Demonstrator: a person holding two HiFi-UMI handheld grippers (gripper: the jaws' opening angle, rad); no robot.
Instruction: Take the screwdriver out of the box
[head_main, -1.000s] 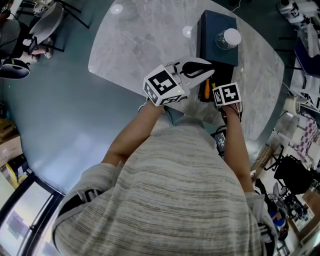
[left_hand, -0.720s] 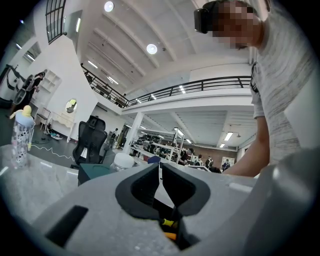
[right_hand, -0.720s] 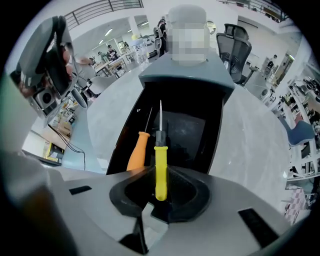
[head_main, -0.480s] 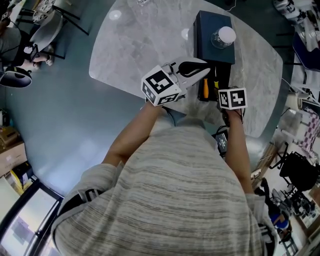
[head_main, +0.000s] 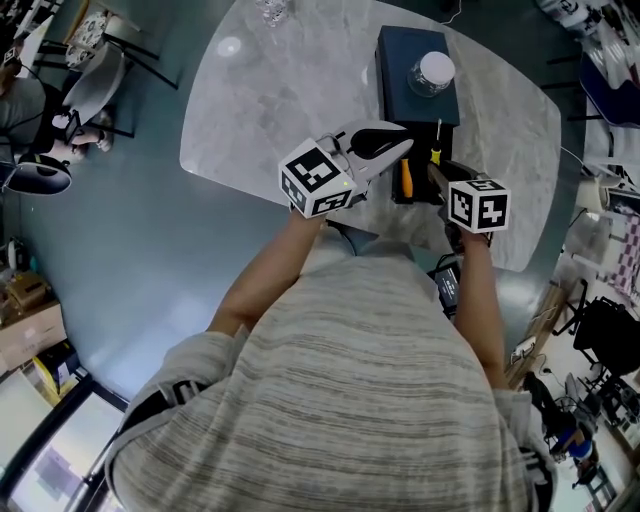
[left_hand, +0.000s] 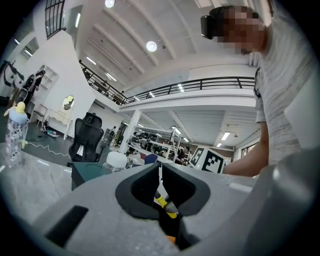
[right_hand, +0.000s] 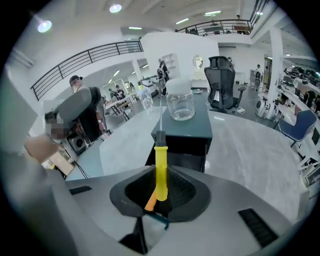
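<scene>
Right hand-held gripper (right_hand: 161, 187), clamped on the yellow screwdriver (right_hand: 161, 155), has risen and turned within the last second, lifting the tool apparently clear of the dark box (head_main: 400, 60) on the bench (head_main: 280, 90), so removal looks all but done.

Yellow-handled screwdriver (right_hand: 161, 170) clamped in right tool (right_hand: 160, 197), shaft up, over dark box (right_hand: 195, 128).

Pose check: left grey two-jaw gripper (head_main: 404, 142) is held level, tips aimed toward the right one, black pads closed to a thin slit with nothing clamped. The right grey two-jaw gripper (head_main: 433, 167) is tilted downward, pads clamped on the yellow-handled screwdriver (right_hand: 161, 167). The bare left forearm (head_main: 262, 278) is angled inward and the bare right forearm (head_main: 481, 292) is kept nearly straight.
</scene>
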